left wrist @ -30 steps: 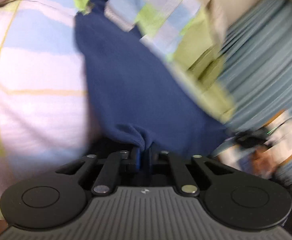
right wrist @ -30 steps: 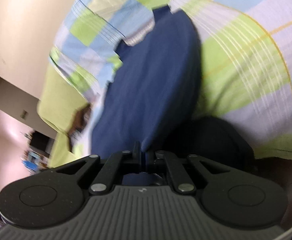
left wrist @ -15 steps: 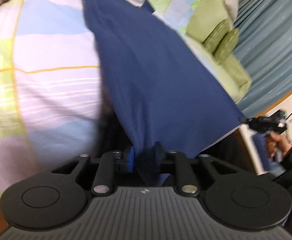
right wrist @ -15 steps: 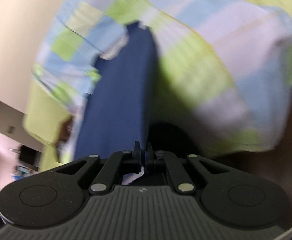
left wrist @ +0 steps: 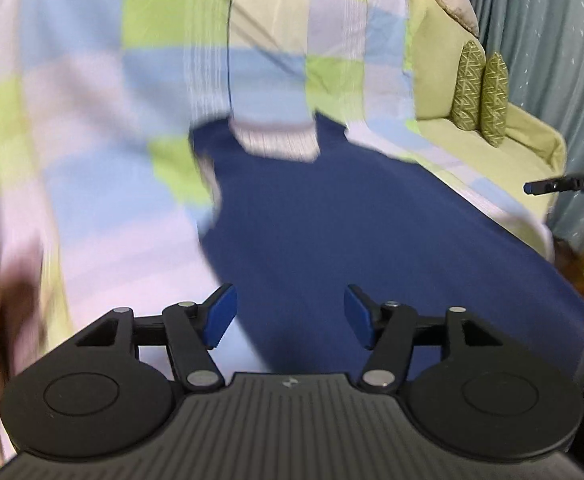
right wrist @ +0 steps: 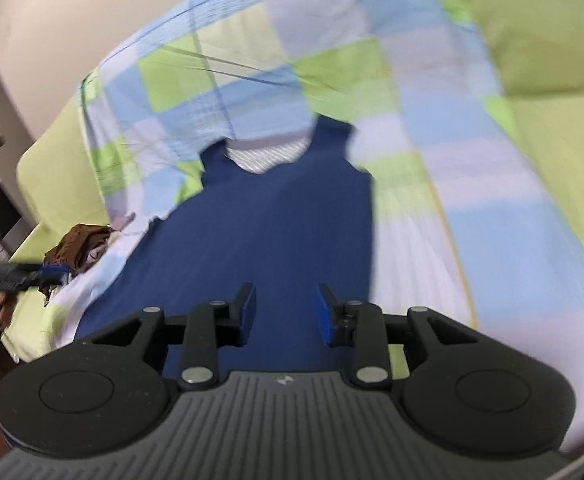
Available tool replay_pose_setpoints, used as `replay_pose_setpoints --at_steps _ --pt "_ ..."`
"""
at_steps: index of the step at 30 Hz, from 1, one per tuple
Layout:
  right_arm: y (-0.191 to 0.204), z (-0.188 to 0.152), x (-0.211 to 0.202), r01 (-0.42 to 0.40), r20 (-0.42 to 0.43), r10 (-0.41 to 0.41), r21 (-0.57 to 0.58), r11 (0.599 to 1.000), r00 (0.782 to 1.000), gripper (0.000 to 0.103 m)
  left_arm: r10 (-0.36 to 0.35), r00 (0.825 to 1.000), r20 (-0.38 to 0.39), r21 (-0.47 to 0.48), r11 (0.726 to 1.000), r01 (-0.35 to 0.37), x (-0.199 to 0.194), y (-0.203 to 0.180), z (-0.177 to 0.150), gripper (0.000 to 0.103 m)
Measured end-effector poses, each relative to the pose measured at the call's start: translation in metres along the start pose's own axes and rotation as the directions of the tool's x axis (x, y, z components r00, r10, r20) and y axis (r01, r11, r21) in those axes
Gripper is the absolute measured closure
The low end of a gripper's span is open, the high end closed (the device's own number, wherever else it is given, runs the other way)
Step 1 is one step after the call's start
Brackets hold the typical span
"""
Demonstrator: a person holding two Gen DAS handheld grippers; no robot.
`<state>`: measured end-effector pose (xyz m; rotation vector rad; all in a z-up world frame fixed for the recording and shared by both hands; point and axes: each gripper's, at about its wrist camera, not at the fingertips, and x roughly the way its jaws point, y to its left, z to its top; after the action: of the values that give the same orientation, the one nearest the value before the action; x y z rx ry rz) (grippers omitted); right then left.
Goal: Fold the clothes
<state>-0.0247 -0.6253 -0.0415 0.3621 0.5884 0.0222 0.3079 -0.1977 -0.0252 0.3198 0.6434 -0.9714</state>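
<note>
I have the navy sleeveless top [right wrist: 276, 216] spread flat on the checked bedcover [right wrist: 432, 168], straps at the far end, hem just under my fingers. Both the left hand-held gripper [left wrist: 288, 316] and the right hand-held gripper [right wrist: 286, 312] stand wide apart, holding nothing. Judging by that, laying-out is done and the first fold comes next: I need to pinch one side edge with each. A brown garment [right wrist: 80, 244] lies left of the right one, clear of the fold.
</note>
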Motion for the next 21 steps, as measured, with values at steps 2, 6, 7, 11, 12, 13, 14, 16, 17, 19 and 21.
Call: replay_pose_setpoints --at_steps 2,6,7,11,12,13,14,16,17,19,21 --pt "-0.004 0.027 0.029 -0.002 -0.002 0.001 -0.058 0.998 1.000 0.073 0.043 0.999 0.019 0.084 0.996 -0.044 0.033 0.013 0.024 0.041" --pt "-0.018 0.098 0.112 0.046 0.022 -0.043 -0.196 0.980 0.999 0.068 0.137 0.989 0.053 0.277 0.950 -0.147 0.096 0.026 0.062 0.041" --pt "-0.018 0.103 0.120 0.055 0.027 -0.050 -0.211 0.976 0.998 0.067 0.157 0.986 0.055 0.339 0.926 -0.167 0.115 0.028 0.070 0.041" --pt "-0.027 0.147 0.213 0.136 0.034 -0.135 -0.428 0.893 0.990 0.062 0.209 0.976 0.056 0.526 0.825 -0.207 0.178 0.032 0.085 0.041" --pt "-0.028 0.150 0.232 0.160 0.046 -0.157 -0.456 0.876 0.987 0.058 0.213 0.975 0.063 0.554 0.805 -0.211 0.190 0.032 0.088 0.041" --pt "-0.029 0.152 0.249 0.185 0.060 -0.178 -0.470 0.863 0.982 0.055 0.214 0.974 0.068 0.565 0.797 -0.214 0.199 0.033 0.091 0.041" --pt "-0.031 0.154 0.265 0.210 0.074 -0.199 -0.484 0.849 0.977 0.054 0.214 0.974 0.070 0.571 0.792 -0.215 0.211 0.035 0.095 0.041" --pt "-0.034 0.157 0.292 0.242 0.092 -0.227 -0.498 0.833 0.970 0.054 0.204 0.977 0.063 0.569 0.797 -0.203 0.228 0.039 0.100 0.041" --pt "-0.038 0.157 0.304 0.232 0.084 -0.219 -0.485 0.843 0.972 0.054 0.201 0.978 0.050 0.569 0.799 -0.193 0.235 0.041 0.101 0.041" --pt "-0.041 0.156 0.320 0.203 0.062 -0.198 -0.477 0.855 0.978 0.054 0.201 0.980 0.003 0.571 0.804 -0.167 0.251 0.044 0.104 0.041" --pt "-0.043 0.155 0.335 0.175 0.038 -0.180 -0.494 0.852 0.983 0.053 0.199 0.979 -0.039 0.559 0.816 -0.144 0.264 0.047 0.105 0.042"
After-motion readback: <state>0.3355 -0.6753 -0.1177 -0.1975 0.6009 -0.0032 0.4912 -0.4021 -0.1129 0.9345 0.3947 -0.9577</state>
